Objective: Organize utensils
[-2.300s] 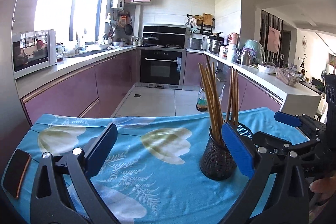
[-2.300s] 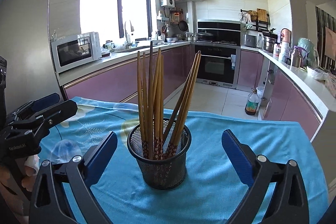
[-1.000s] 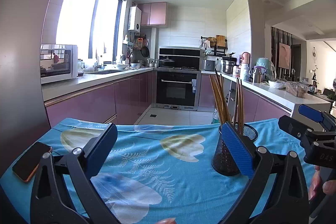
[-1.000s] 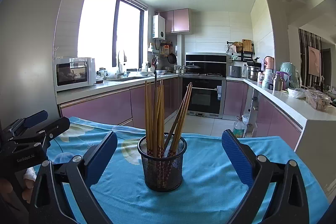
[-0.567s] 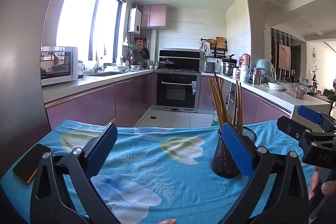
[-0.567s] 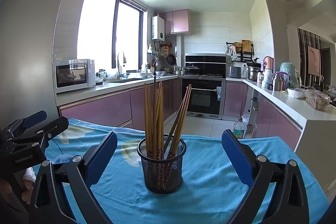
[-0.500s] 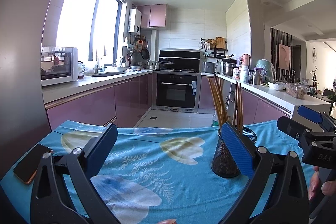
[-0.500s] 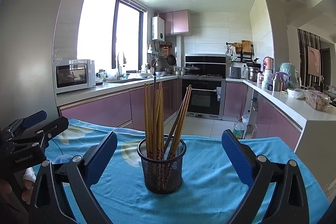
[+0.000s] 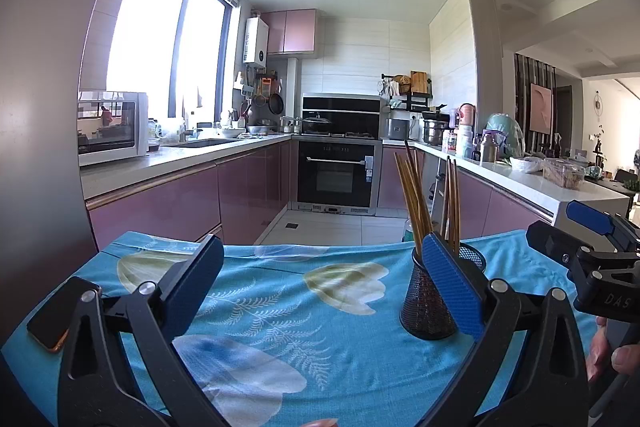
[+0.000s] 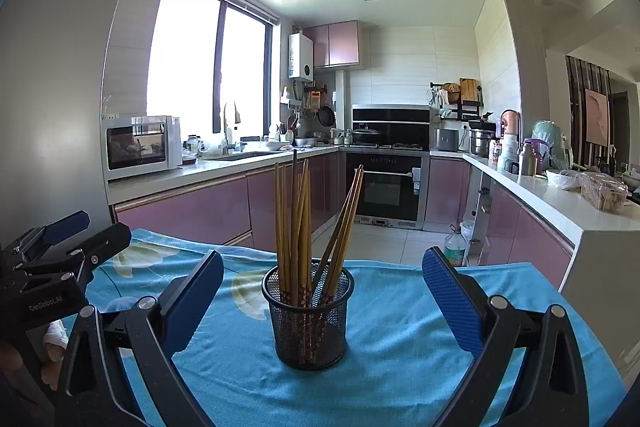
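Hanging with its blue pads spread wide and nothing between them, the right tool (image 10: 322, 297) faces the black mesh cup (image 10: 308, 319) almost dead centre, the cup standing on the blue flowered cloth of the tabletop (image 10: 400, 355) a little ahead of the pads. The left tool (image 9: 320, 285) is likewise released and empty; from it the cup lies off to the right, partly behind its right pad. So the right hand looks the nearer and better lined up for whatever comes next.

The chopsticks (image 10: 298, 227) stand nearly upright in the cup, their long axis vertical, most bunched to the left and a few leaning right, tips well above the rim.

Hard to make out: the exact count of chopsticks, and whether any utensil lies loose on the cloth, since none shows. A phone (image 9: 60, 311) lies at the cloth's left edge, half cut off by the tool's frame.
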`<state>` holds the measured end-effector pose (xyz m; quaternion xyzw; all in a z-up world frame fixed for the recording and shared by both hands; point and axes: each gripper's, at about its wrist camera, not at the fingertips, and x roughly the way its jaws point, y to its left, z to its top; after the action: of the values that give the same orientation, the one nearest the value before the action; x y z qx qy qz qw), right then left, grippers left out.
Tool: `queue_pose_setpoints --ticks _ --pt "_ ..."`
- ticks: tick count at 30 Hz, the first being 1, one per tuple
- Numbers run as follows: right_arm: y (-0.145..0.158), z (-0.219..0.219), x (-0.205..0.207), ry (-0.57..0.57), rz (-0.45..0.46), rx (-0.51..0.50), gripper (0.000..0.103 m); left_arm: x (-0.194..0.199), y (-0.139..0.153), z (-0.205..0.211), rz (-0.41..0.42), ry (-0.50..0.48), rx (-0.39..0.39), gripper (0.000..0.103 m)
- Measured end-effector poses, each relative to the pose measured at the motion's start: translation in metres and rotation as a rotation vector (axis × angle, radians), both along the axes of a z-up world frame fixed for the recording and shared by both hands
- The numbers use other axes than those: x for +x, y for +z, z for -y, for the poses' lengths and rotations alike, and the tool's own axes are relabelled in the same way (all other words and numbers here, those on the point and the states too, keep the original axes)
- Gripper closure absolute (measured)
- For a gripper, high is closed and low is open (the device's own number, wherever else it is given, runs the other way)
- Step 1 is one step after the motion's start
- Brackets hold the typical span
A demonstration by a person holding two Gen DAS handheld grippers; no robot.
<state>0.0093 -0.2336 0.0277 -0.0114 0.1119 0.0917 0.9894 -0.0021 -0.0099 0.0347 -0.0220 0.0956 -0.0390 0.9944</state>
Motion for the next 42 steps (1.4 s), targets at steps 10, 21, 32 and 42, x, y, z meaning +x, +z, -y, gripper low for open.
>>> queue_pose_setpoints --ticks 10,21,32,42 --pt "0.0019 -0.0019 -0.0002 0.003 0.0 0.002 0.007 0.0004 -0.0002 0.0 -0.002 -0.001 -0.001 0.005" --pt "0.0021 -0.0033 0.0006 0.004 -0.004 0.007 0.007 -0.0002 -0.0023 0.0019 -0.009 -0.003 0.002 0.005" --pt "0.0018 -0.0017 -0.0012 0.002 -0.002 0.007 0.007 -0.0003 -0.0032 0.0027 -0.013 -0.003 0.001 0.005" --pt "0.0019 -0.0012 -0.0023 0.002 -0.003 0.007 0.007 -0.0005 -0.0054 0.0029 -0.016 -0.008 -0.001 0.005"
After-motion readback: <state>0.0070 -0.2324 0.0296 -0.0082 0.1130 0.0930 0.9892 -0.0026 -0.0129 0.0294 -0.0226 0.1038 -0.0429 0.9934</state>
